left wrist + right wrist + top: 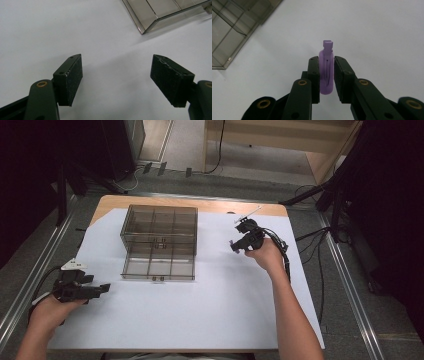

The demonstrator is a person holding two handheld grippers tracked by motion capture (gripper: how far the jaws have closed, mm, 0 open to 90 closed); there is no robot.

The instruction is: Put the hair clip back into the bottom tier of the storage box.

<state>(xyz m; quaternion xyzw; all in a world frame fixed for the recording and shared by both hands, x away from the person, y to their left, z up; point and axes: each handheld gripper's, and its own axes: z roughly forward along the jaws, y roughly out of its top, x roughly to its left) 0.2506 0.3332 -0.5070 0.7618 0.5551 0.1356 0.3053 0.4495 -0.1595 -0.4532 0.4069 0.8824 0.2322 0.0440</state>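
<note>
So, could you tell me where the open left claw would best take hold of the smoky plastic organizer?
Probably the near front wall of the organizer, by its left corner, coming from the person's side with the left claw lowered over the rim. The tray is open-topped with thin upright walls that the claw could straddle.

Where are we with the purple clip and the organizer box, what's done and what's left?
Done: the purple clip is picked up, clamped in the right hand-held gripper above the white sheet. In hand: it is held right of the organizer box, not yet over it. Left, probably: placing it in a compartment; those in sight look empty. The left hand-held gripper is open, idle.
</note>
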